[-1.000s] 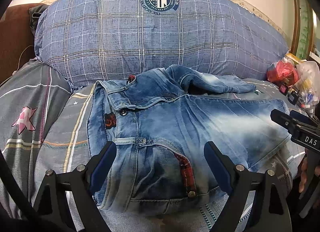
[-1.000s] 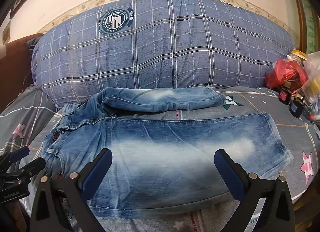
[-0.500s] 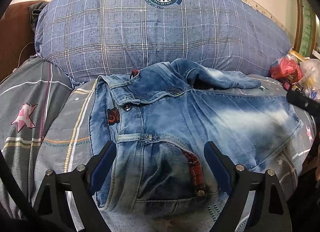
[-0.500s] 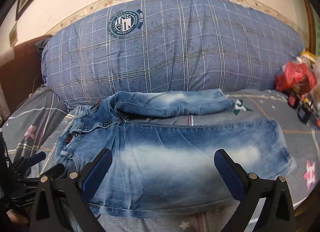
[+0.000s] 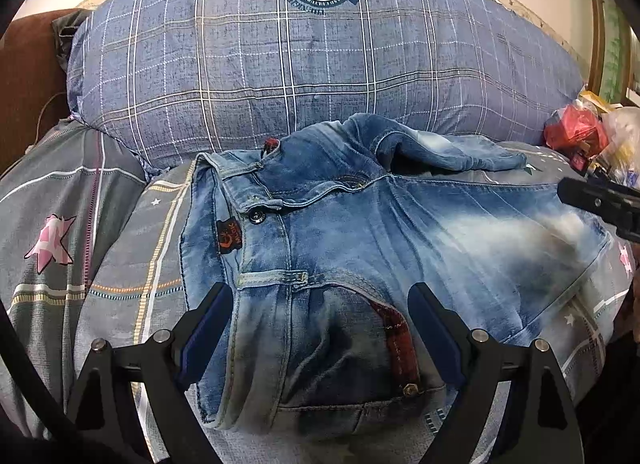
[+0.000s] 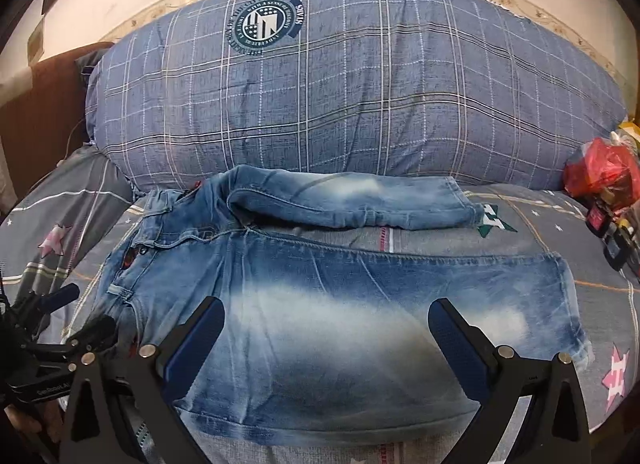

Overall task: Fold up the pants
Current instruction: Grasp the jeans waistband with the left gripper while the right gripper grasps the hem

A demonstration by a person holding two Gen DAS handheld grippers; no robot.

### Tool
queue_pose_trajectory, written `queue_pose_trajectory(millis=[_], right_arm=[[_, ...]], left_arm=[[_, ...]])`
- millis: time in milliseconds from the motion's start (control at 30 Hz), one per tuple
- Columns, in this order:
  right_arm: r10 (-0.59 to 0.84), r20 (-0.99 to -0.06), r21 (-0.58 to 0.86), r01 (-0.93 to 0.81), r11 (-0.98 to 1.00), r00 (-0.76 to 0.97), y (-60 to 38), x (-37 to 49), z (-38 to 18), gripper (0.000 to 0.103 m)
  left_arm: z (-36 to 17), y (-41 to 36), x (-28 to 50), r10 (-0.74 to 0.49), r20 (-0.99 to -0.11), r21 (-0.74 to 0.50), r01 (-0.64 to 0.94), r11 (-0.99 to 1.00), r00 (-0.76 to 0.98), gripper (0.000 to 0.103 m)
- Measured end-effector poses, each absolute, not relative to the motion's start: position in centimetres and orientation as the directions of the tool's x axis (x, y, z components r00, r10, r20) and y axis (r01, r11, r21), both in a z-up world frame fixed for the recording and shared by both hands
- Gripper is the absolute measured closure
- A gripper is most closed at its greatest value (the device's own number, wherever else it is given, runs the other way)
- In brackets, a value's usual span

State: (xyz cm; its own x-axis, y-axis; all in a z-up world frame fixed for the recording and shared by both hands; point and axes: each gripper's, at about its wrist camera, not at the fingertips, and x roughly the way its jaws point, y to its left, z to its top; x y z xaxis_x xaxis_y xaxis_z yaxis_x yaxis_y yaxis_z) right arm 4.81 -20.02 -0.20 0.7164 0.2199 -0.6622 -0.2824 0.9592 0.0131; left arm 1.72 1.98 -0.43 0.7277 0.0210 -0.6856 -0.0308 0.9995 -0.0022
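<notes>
Left gripper (image 5: 320, 328) nearer jeans (image 6: 340, 304) — grey star bedsheet (image 5: 80, 264), plaid pillow (image 6: 360, 95)

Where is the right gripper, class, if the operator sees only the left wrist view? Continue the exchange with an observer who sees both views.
Observer: The right gripper hangs open over the near pant leg, about mid-length, gripping nothing.
Operator: Do the two legs overlap there?
Observer: No. A strip of bedsheet shows between it and the far pant leg.
</notes>
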Motion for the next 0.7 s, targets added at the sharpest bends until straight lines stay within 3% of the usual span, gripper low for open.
queue_pose_trajectory(millis=[300, 467, 700], right_arm=[[0.236, -0.654, 0.047, -0.273, 0.961, 0.719, -20.4, 8.8, 0.7, 0.0], [0.254, -0.695, 0.135, -0.225, 0.965, 0.672, -21.7, 11.0, -0.6, 0.0], [0.228, -0.723, 0.166, -0.157, 0.974, 0.652, -22.4, 13.2, -1.9, 0.0]], left_arm=[[2.1, 5.7, 7.3, -0.002, -0.727, -0.009, -0.007, 1.0, 0.687, 0.014], [1.6, 9.0, 11.3, 0.047, -0.751, 0.022, -0.046, 0.999, 0.659, 0.014], [0.3, 10.6, 16.1, 0.0, -0.777, -0.031, -0.038, 0.999, 0.63, 0.014]])
